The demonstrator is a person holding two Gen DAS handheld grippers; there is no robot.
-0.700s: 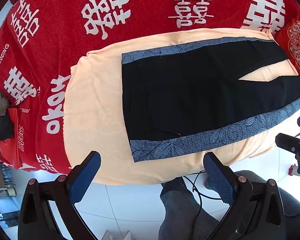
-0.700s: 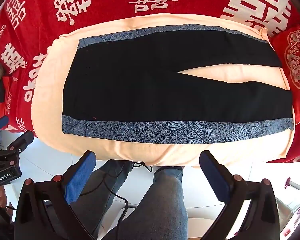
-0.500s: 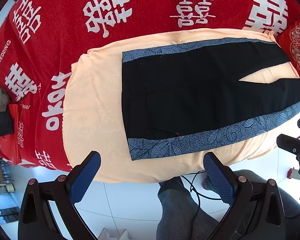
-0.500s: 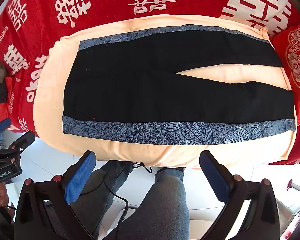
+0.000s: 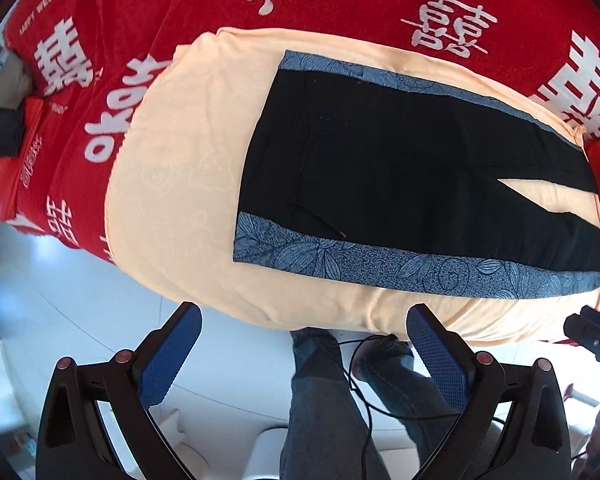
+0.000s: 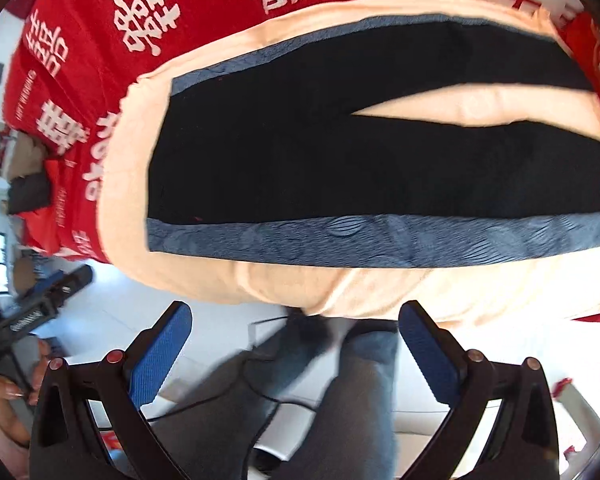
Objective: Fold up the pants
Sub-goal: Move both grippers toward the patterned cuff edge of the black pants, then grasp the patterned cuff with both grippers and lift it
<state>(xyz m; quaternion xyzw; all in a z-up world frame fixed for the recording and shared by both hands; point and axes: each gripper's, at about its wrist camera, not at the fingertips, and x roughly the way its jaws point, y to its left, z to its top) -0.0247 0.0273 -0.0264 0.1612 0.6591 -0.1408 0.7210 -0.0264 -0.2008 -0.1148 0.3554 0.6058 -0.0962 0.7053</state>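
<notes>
Left gripper [image 5: 304,330] hangs with its blue ribbed pads spread wide and nothing between them, off the near edge of the table, above the white floor and the person's jeans-clad legs [image 5: 328,400]. Right gripper [image 6: 296,326] is the same story: jaws wide apart, empty, short of the cloth. My read is both are lining up for a first grab, one towards each end of the near side.

Out ahead lie the black pants with blue-grey leaf-patterned side stripes [image 5: 400,168], spread flat, waistband to the left, legs running right with a narrow wedge of gap between them. Laid out like that, the near stripe edge is the obvious thing to pinch and carry over to the far stripe.

Under them sits a pale peach textured cloth [image 5: 180,168], probably a clean folding surface, on top of a red plush blanket with white characters [image 5: 148,8]. Writing there: large double-happiness characters and a small line ending "WEDDING". In the right view the other gripper's body [image 6: 28,316] carries a white label, too blurred to read.
</notes>
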